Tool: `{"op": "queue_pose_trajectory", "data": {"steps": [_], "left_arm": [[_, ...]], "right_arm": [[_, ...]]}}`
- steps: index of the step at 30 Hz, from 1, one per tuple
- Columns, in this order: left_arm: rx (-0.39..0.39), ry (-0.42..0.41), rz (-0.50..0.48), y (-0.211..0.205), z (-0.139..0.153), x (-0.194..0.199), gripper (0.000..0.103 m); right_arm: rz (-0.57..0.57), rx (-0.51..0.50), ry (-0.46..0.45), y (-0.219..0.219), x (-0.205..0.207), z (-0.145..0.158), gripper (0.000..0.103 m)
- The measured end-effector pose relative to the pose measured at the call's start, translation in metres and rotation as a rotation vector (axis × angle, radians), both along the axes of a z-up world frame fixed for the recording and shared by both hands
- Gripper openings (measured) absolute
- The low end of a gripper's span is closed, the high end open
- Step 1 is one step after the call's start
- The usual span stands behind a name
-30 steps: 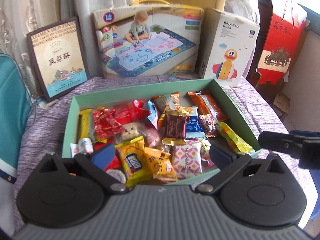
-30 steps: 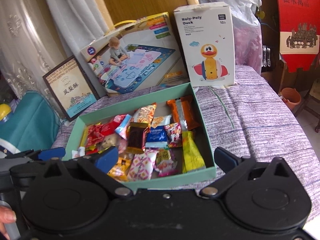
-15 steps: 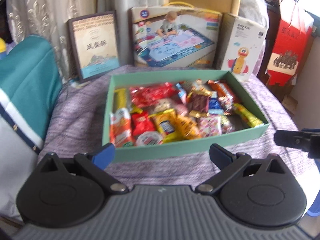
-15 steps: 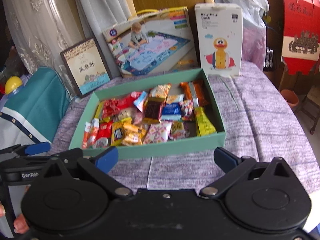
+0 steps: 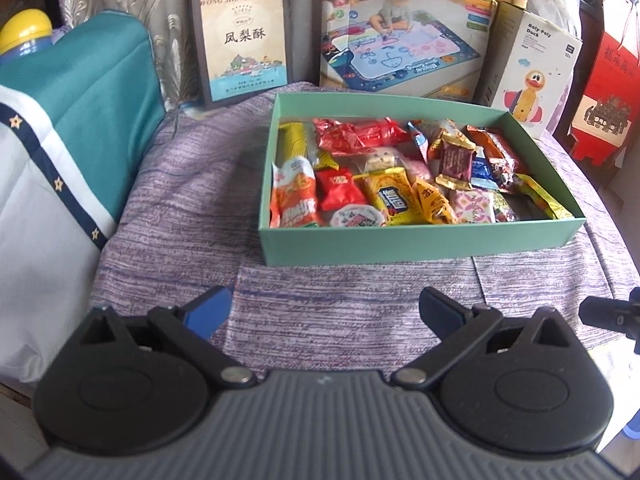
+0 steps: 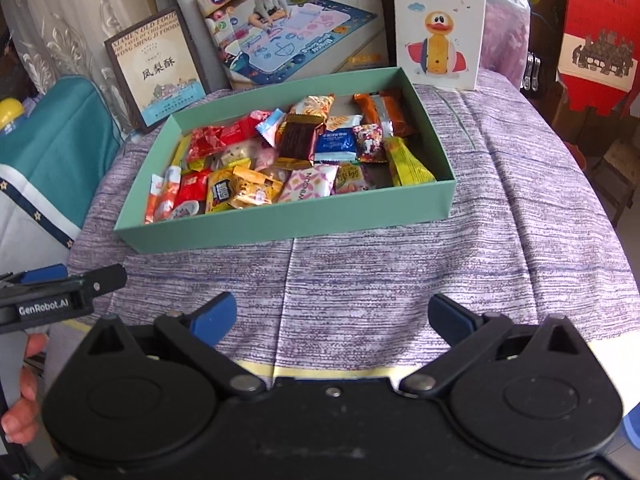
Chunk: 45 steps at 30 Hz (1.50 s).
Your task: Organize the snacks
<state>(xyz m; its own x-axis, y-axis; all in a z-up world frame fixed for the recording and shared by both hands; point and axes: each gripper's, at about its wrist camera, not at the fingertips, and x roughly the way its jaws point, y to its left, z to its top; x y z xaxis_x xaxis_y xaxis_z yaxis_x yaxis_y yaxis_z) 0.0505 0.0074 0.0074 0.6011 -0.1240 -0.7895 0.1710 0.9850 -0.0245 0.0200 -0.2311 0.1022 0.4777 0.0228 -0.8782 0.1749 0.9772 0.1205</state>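
We find the left gripper and right gripper spread wide, holding nothing, over bare purple striped tablecloth short of the mint-green cardboard box of wrapped snacks. Behind: white carton reading "Roly-Poly Duck".
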Motion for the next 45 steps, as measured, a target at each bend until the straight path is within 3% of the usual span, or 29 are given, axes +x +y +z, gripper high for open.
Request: {"op": "queue_pose_trajectory", "data": {"steps": [45], "left_arm": [[0.044, 0.027, 0.028, 0.004, -0.005, 0.008, 0.103]], "right_arm": [[0.037, -0.026, 0.045, -0.007, 0.016, -0.011, 0.103]]}}
